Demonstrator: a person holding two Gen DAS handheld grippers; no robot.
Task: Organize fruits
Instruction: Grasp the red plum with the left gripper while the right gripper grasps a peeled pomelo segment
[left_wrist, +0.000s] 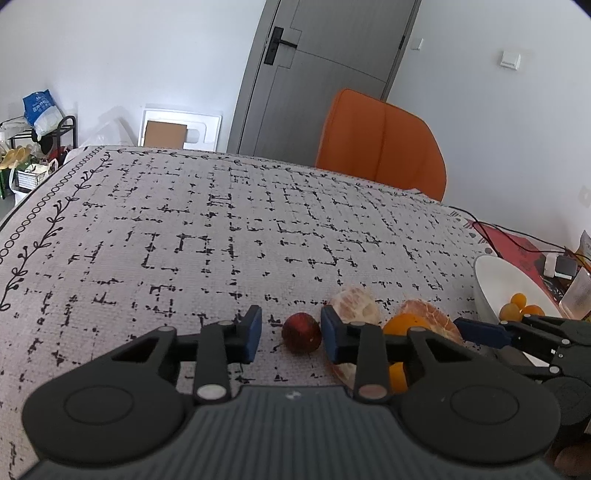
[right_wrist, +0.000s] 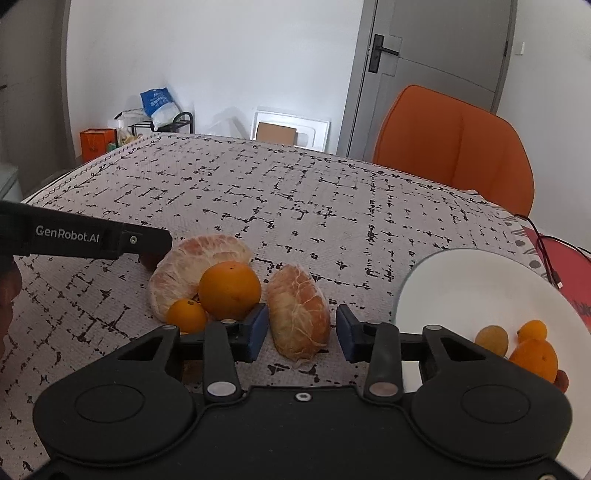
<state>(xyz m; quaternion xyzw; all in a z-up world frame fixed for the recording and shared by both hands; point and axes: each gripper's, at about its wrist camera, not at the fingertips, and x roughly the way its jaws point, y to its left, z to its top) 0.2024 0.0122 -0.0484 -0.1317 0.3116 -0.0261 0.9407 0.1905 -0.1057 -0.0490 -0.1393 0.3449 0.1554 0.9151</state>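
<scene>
Tablecloth bears part-open right tool straddling peeled segment, untouched.

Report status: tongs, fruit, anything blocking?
Left tongs open around small dark red fruit. Right tongs open, straddling peeled pomelo segment. White round bowl holds small orange fruits. Nothing blocking.

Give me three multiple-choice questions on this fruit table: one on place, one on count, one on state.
1. From the right wrist, the white bowl lies: A left of the loose fruit; B right of it; C behind it.
2. Unpeeled oranges on the tablecloth: A two; B four; C none.
3. The citrus piece between the right tool's fingers is: A peeled; B unpeeled; C sliced.
B, it fills the right edge; A, a large orange and a small orange; A, pith shows.
</scene>
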